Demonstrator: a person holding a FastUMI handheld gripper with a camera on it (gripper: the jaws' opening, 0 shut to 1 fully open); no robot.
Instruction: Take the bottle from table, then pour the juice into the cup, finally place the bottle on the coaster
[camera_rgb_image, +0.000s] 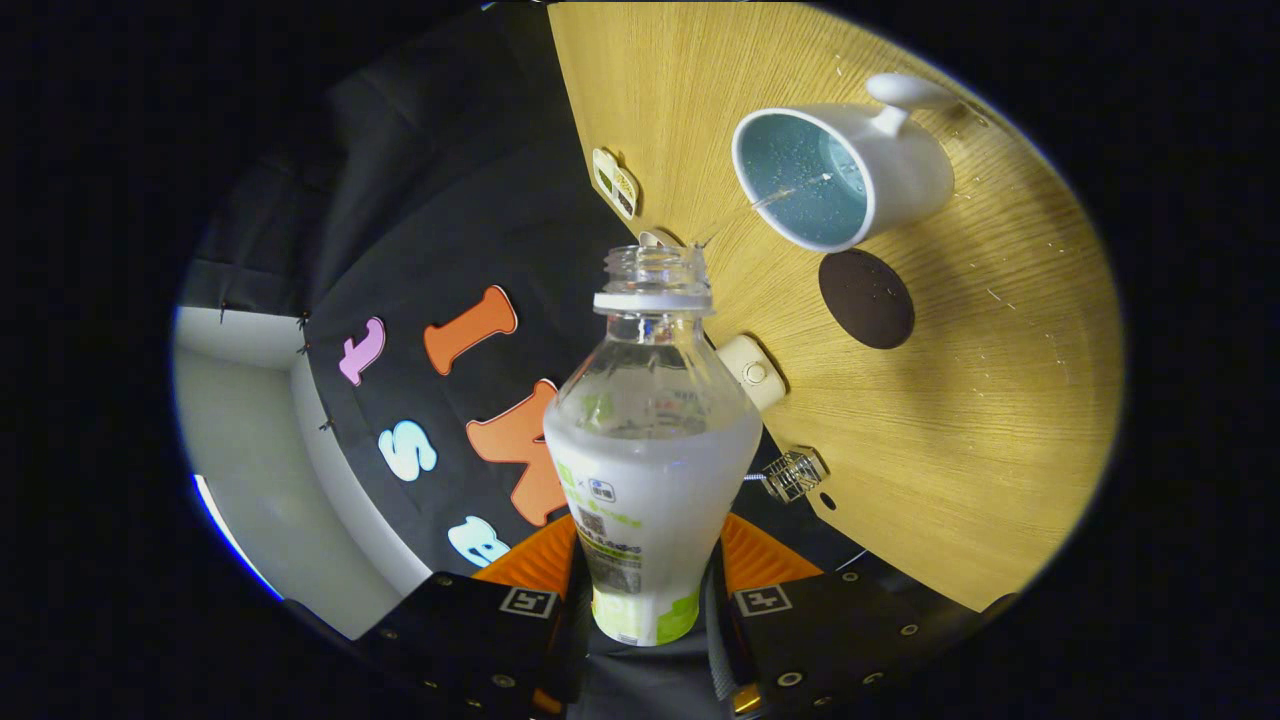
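Here the uncapped juice bottle (648, 440) was pinched by the gripper (648, 600) above a wood-grain table (980, 430), where a white cup (845, 175) and dark coaster (866, 298) were set.

My fingers (650, 600) are closed on the lower body of the bottle (648, 470), one pressing each side. The bottle has no cap, its open mouth points ahead of me, and pale milky juice fills the wider lower part while the neck is clear. The whole scene looks tilted, with the wooden surface (960, 420) rising steeply beyond the bottle. On it, past the bottle's mouth, stands a white cup (840, 170) with a blue inside and a handle. A dark round coaster (866, 298) lies just beside the cup, nearer to me. A small cream-coloured round object (752, 372) sits at the surface's edge beside the bottle's shoulder.
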